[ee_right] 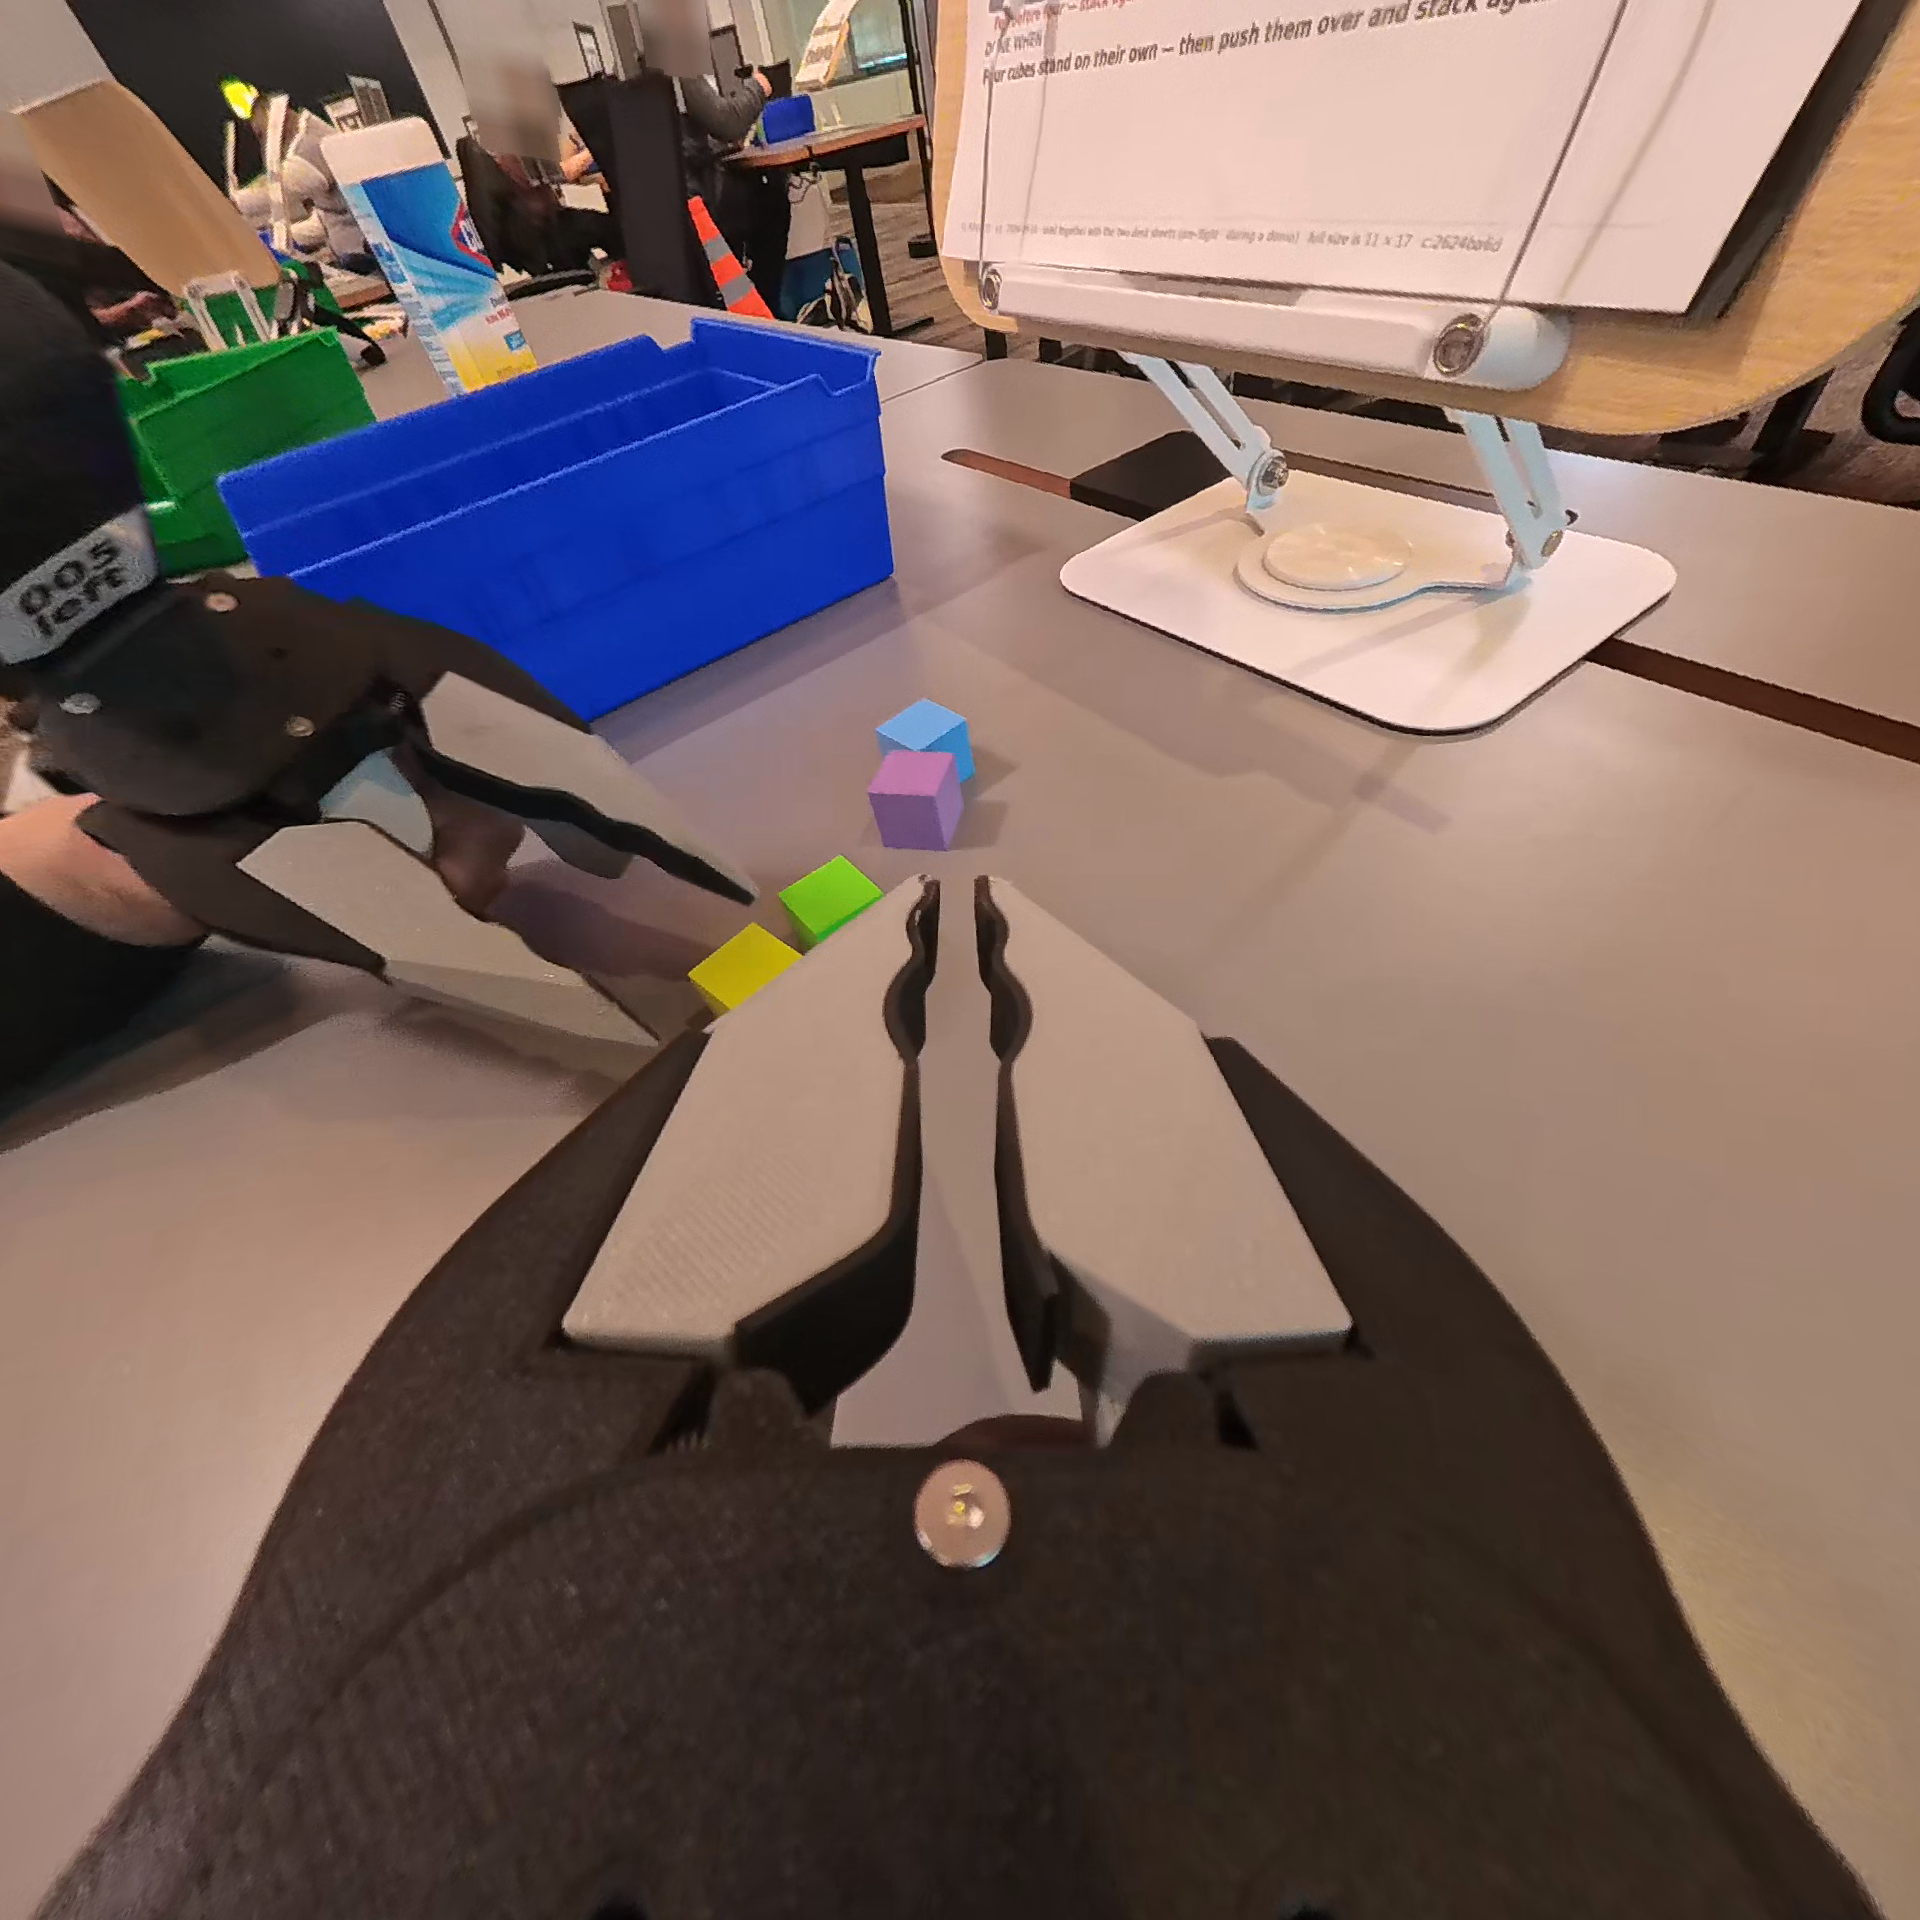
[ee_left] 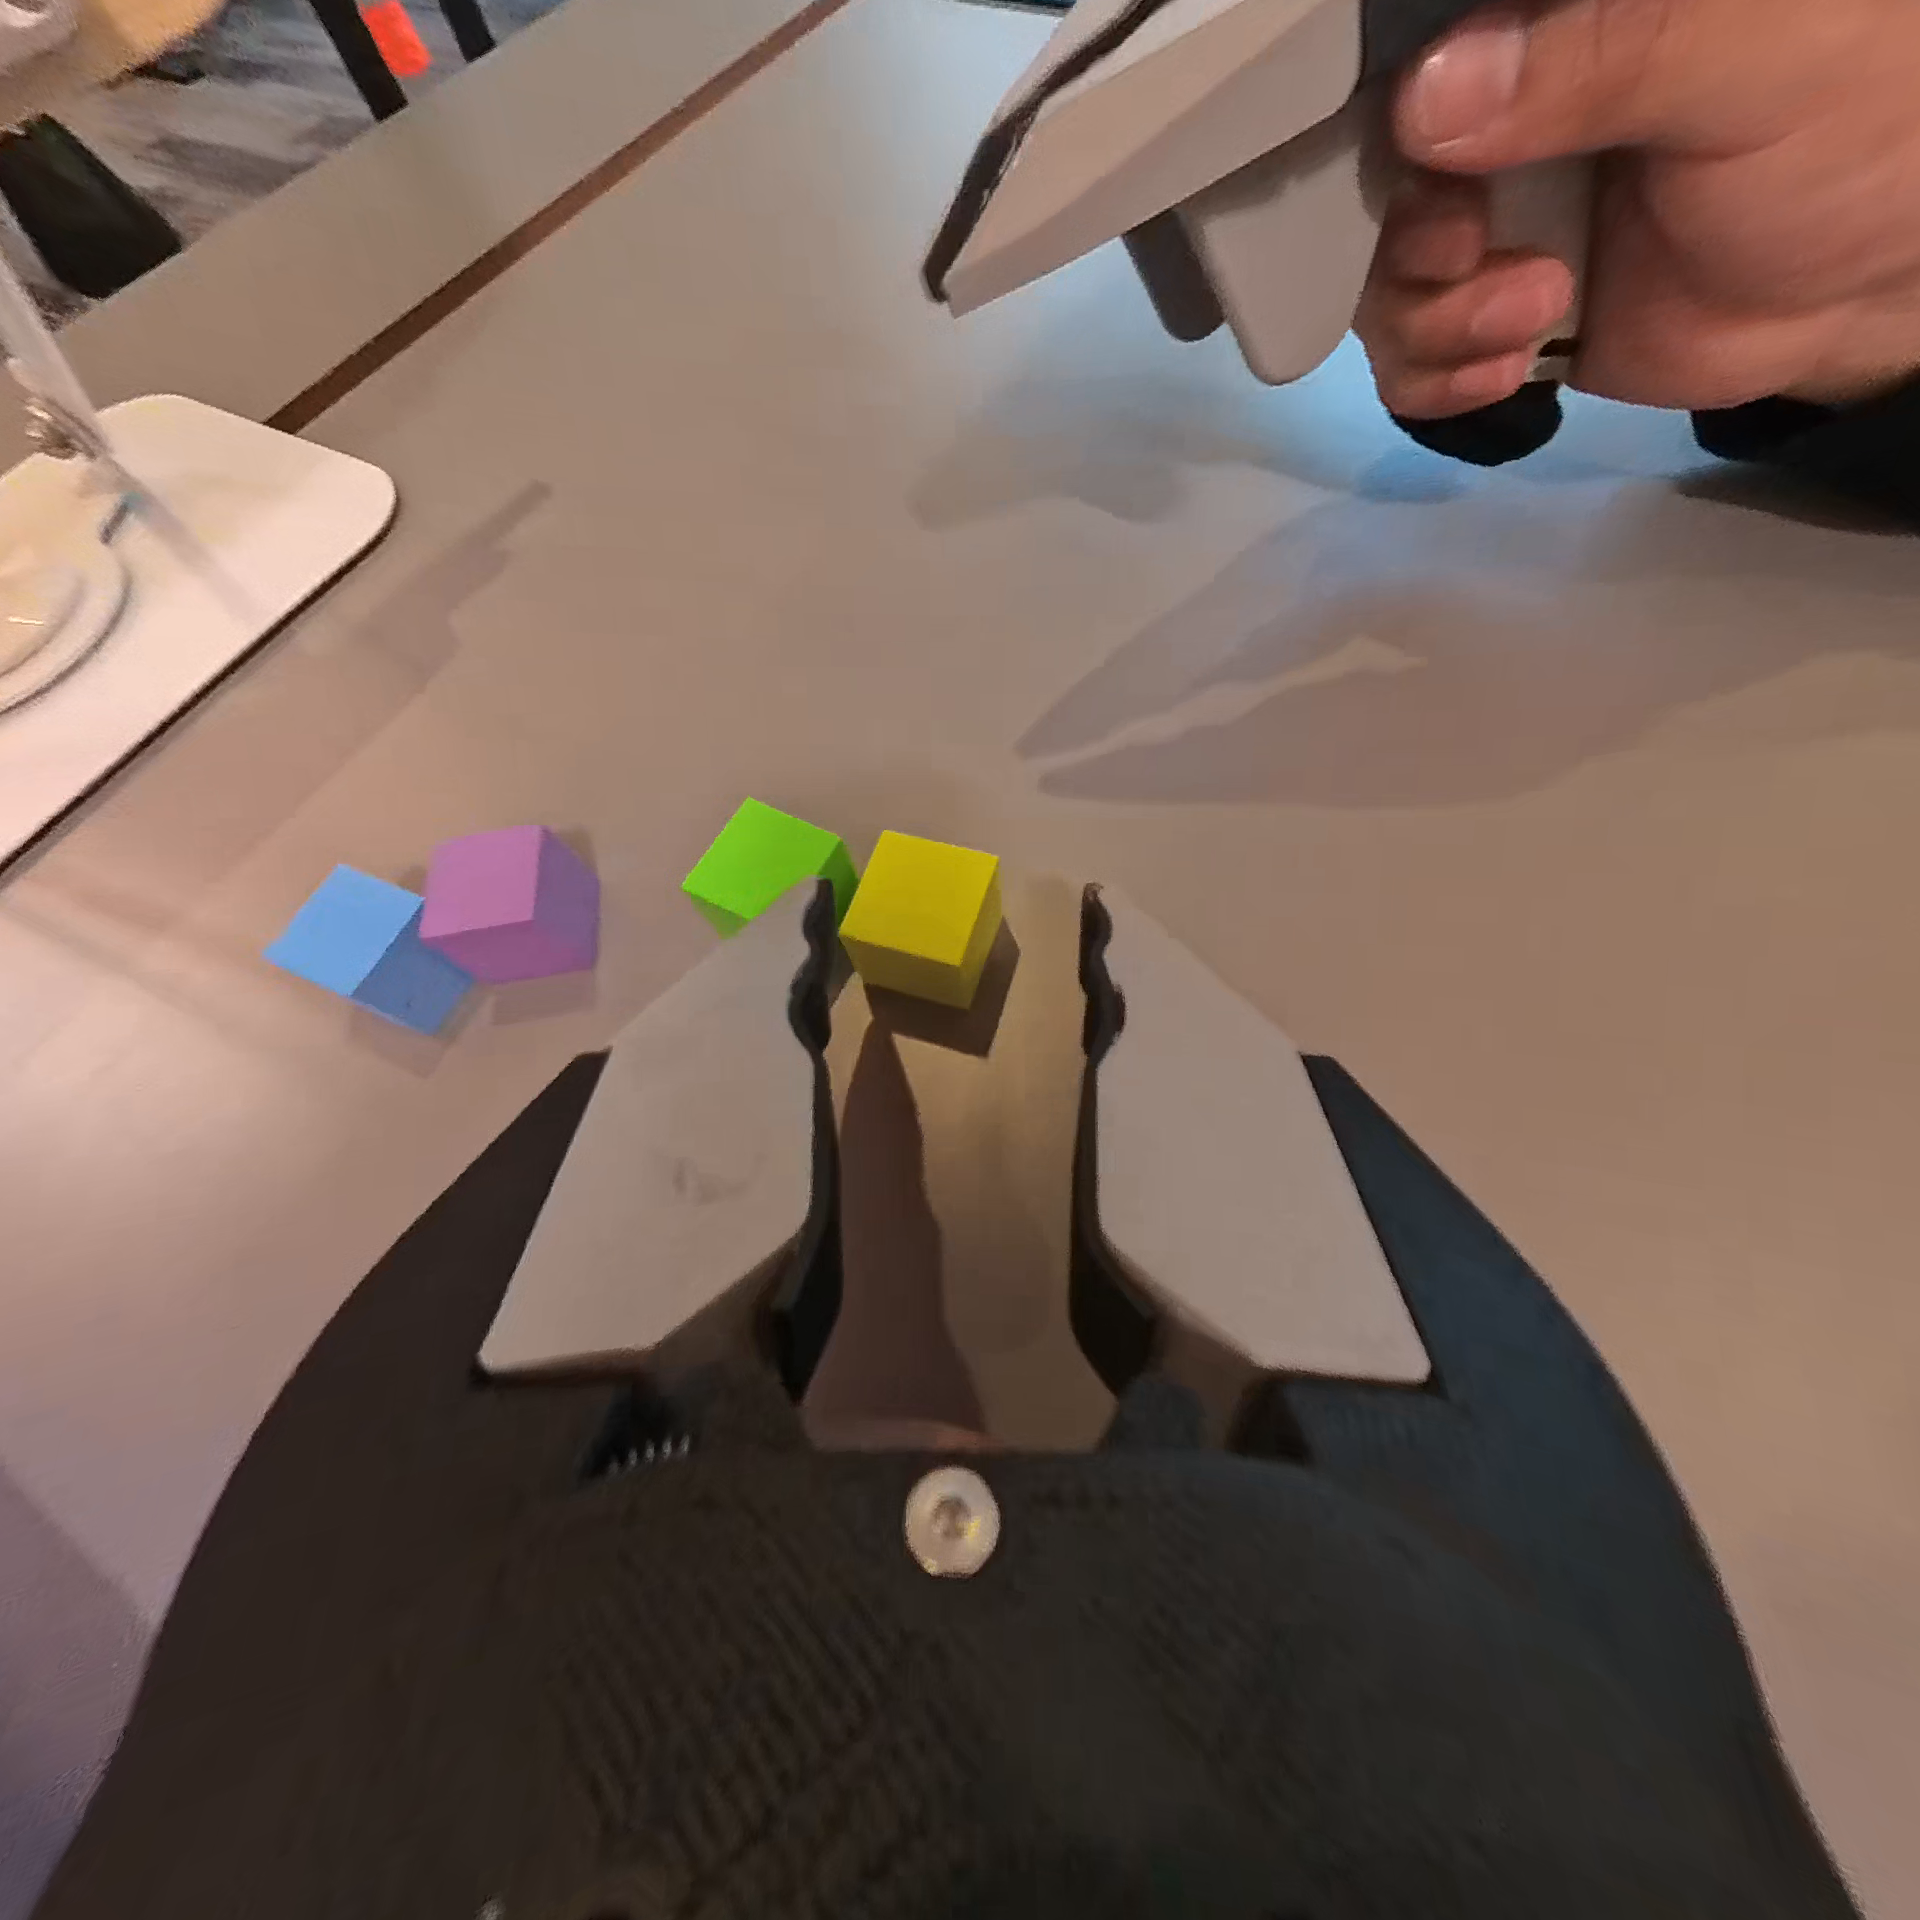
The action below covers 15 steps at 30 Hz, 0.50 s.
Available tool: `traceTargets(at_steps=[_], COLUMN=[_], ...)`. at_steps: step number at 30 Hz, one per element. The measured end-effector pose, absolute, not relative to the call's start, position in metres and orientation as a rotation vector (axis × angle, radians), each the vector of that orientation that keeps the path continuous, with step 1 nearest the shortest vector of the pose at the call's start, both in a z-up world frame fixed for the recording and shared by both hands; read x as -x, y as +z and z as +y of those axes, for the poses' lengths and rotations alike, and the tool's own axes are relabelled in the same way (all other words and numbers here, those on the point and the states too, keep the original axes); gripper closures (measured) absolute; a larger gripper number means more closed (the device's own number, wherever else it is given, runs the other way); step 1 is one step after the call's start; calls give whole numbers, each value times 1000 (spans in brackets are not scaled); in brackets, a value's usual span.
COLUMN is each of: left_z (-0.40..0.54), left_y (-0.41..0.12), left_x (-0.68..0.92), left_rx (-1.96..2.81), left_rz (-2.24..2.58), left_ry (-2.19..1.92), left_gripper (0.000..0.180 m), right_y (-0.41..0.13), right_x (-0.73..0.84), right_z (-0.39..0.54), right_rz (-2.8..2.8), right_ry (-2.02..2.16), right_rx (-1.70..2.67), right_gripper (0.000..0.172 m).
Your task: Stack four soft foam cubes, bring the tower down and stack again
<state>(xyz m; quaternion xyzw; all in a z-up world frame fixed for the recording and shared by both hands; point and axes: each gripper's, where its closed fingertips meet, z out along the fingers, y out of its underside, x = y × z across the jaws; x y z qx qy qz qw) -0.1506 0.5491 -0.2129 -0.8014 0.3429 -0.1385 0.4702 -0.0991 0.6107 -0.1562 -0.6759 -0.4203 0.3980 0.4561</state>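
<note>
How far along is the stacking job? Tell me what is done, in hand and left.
Done: nothing stands stacked; all four cubes lie loose on the table. The blue cube touches the purple cube, and the green cube sits beside the yellow cube.

In hand: the left claw is open around the yellow cube, not gripping it. The right claw is nearly closed and empty.

Left: the whole four-cube stack.

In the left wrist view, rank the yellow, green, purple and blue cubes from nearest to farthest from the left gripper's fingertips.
From the left gripper:
1. Yellow cube, between the open fingertips, on the table.
2. Green cube, just beyond the left fingertip, beside the yellow one.
3. Purple cube, farther left.
4. Blue cube, farthest left, against the purple one.
</note>
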Motion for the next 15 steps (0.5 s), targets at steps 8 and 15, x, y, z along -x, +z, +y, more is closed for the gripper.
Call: traceTargets(at_steps=[8, 15], left_z=[557, 558], left_y=[-226, -227], left_x=[156, 147], left_rx=[2028, 2012], left_rz=[943, 998], left_ry=[-354, -390], left_gripper=[135, 138], right_y=[-147, -140], right_x=[98, 98], right_z=[607, 602], right_rz=[-1027, -1040], right_ry=[1014, 1013], right_rx=[1645, 1617], right_gripper=[167, 167])
